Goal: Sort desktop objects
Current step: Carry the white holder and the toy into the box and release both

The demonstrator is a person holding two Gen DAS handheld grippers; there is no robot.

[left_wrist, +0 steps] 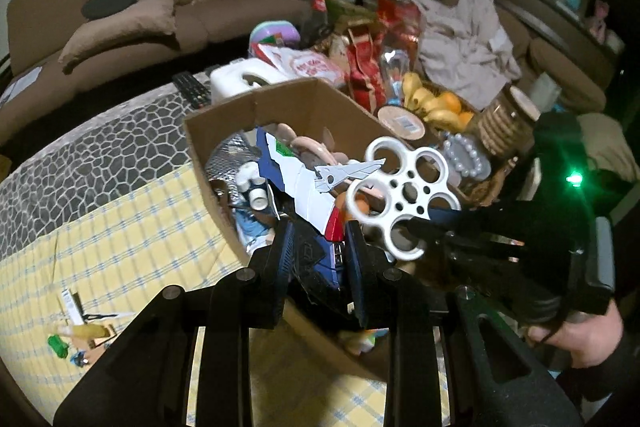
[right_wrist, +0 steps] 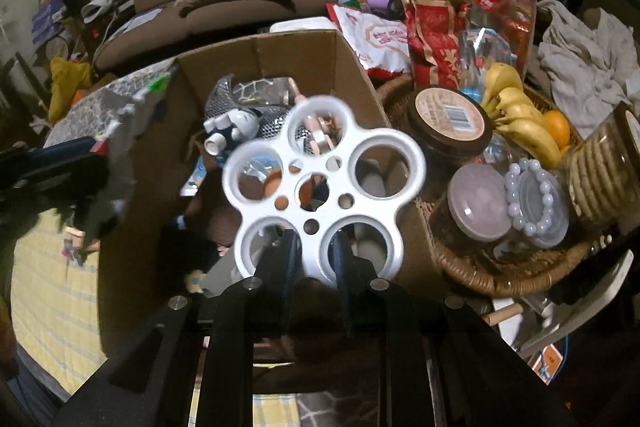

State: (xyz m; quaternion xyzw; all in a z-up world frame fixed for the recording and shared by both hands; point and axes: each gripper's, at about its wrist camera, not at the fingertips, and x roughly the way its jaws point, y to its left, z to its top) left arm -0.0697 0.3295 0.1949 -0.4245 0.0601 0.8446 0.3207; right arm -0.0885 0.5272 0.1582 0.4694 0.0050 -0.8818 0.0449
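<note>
A: What did the right gripper (right_wrist: pixel 316 255) carry, and of what make was it?

B: A flat white plastic disc with five large round holes ringed about a central hole (right_wrist: pixel 324 187), smooth and matt, its outline scalloped like a flower. The two black fingers were clenched on the web between the two lowest holes, so the disc stood out ahead of the fingertips, tilted, above the open brown corrugated cardboard box (right_wrist: pixel 304 47).

A: And the left gripper (left_wrist: pixel 320 247)?

B: It was clamped on an angular blue, white and red plastic model piece (left_wrist: pixel 296 183), hard-edged and glossy, with a thin grey pointed blade projecting from it. The piece rose from between the fingertips over the box's near wall; in the left wrist view the white disc (left_wrist: pixel 404 195) hung just to its right.

A: What lay around them?

B: Inside the box, a jumble of small toys. Beside it, a woven wicker basket (right_wrist: pixel 516 275) held lidded jars, a pale beaded bracelet (right_wrist: pixel 532 195), yellow bananas (right_wrist: pixel 520 123) and an orange. A yellow checked cloth (left_wrist: pixel 132 227) covered the table with a grey pebble-patterned surface (left_wrist: pixel 100 155) beyond.
</note>
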